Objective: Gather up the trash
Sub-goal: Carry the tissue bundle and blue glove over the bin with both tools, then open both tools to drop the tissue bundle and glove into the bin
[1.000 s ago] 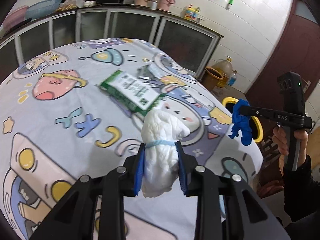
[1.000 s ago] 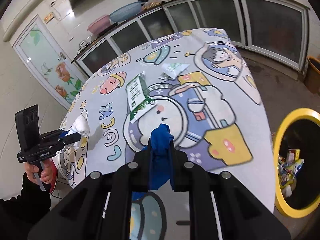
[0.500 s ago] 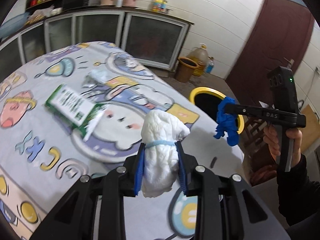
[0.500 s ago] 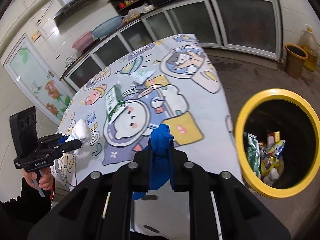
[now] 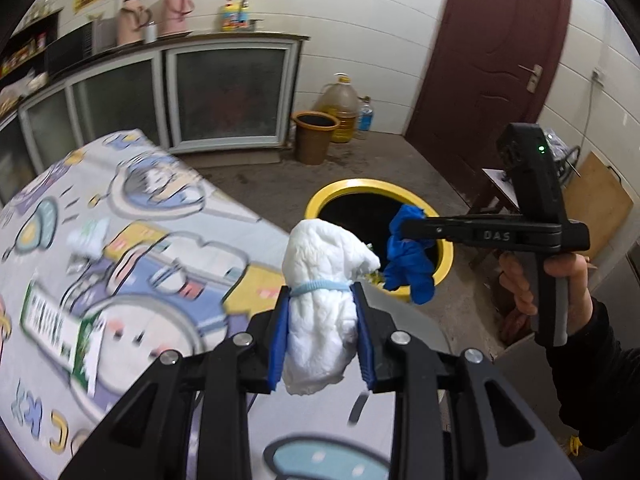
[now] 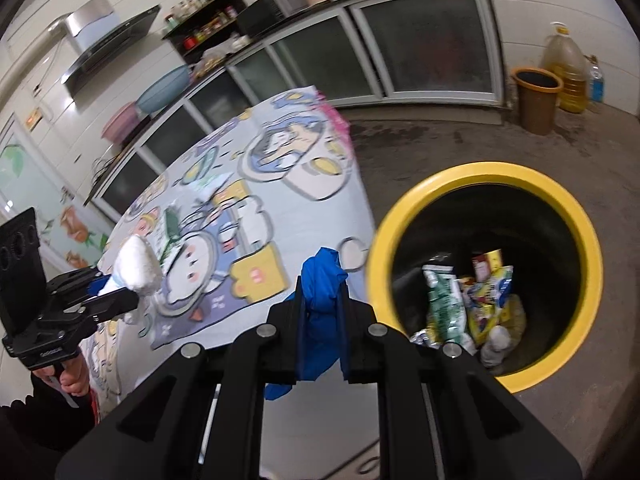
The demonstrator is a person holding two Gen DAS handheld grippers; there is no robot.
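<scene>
My left gripper (image 5: 322,312) is shut on a white rolled diaper (image 5: 320,280) tied with a pale blue band, held above the table's edge; it also shows in the right wrist view (image 6: 136,264). My right gripper (image 6: 322,308) is shut on a crumpled blue glove (image 6: 320,312), which in the left wrist view (image 5: 408,260) hangs over the near rim of the yellow-rimmed trash bin (image 5: 444,248). The bin (image 6: 588,240) stands on the floor beside the table and holds several wrappers (image 6: 468,304).
The table with a cartoon cloth (image 5: 132,208) still carries a green-and-white packet (image 5: 60,328) and a small crumpled wrapper (image 5: 88,240). A brown bucket (image 5: 314,136) and an oil jug (image 5: 340,104) stand by the cabinets. A dark red door (image 5: 492,60) is behind.
Both grippers have swung right, from over the table toward the bin, each keeping its load. The bin now looms larger and the blue glove hangs at its rim.
</scene>
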